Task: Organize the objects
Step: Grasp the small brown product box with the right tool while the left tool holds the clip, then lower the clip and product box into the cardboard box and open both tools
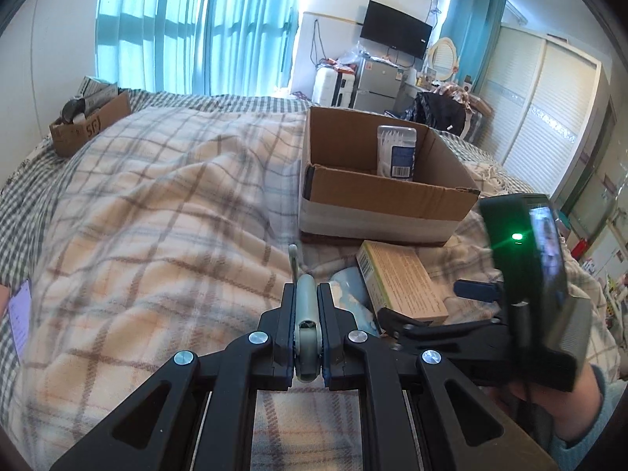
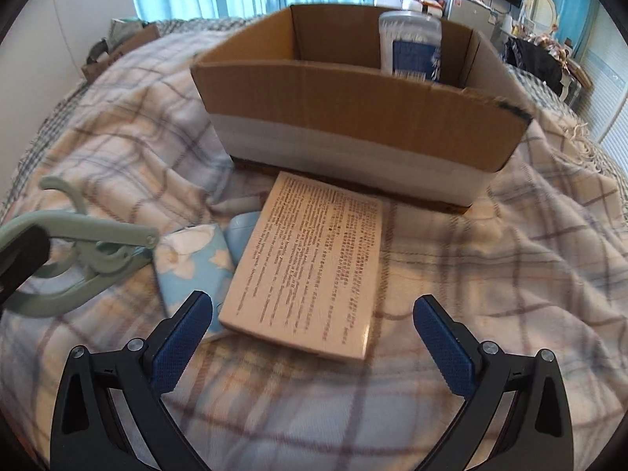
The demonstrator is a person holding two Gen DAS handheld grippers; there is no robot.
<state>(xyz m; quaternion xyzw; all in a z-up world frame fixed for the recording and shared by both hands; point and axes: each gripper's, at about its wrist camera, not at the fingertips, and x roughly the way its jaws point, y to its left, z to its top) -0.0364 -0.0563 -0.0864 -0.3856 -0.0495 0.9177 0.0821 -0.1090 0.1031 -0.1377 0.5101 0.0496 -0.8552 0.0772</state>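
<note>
My left gripper (image 1: pixel 306 294) is shut on a pale green plastic clothes hanger (image 1: pixel 307 310), held just above the plaid blanket; the hanger also shows at the left of the right wrist view (image 2: pixel 82 251). My right gripper (image 2: pixel 314 314) is open and empty, its jaws either side of the near end of a flat beige printed box (image 2: pixel 314 267) lying in front of a cardboard box (image 2: pixel 353 102). The beige box (image 1: pixel 400 282) and cardboard box (image 1: pixel 376 196) also show in the left wrist view. A cotton swab container (image 2: pixel 410 47) stands inside the cardboard box. A blue floral tissue pack (image 2: pixel 196 263) lies left of the beige box.
A plaid blanket (image 1: pixel 157 216) covers the bed. A smaller cardboard box (image 1: pixel 90 125) with items sits at the far left corner. A phone (image 1: pixel 19 314) lies at the left edge. A pale blue item (image 2: pixel 243 231) lies behind the tissue pack. Curtains, TV, fridge and wardrobe stand beyond.
</note>
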